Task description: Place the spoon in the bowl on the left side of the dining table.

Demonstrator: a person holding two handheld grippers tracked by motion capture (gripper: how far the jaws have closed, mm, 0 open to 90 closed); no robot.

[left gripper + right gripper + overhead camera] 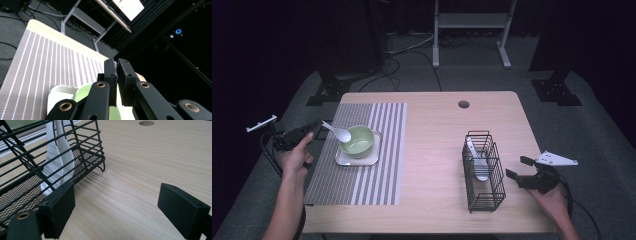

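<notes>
Dark curtains and grey carpet surround a pale wooden table, with a striped placemat covering its left part. On the mat a green bowl sits on a small white tray, likely so that drips stay off the cloth.

The left gripper has its jaws clamped together on the handle of a white spoon. The spoon's scoop reaches past the jaw tips to the bowl's near rim, which suggests it is being laid into the bowl or lifted from it; the pictures do not settle which. In the left gripper view the bowl lies just below the closed jaws.

The right gripper rests low with jaws wide apart and nothing between them. A black wire basket stands just beside its left jaw, holding a second white spoon leaning upright, an easy handle to reach.
</notes>
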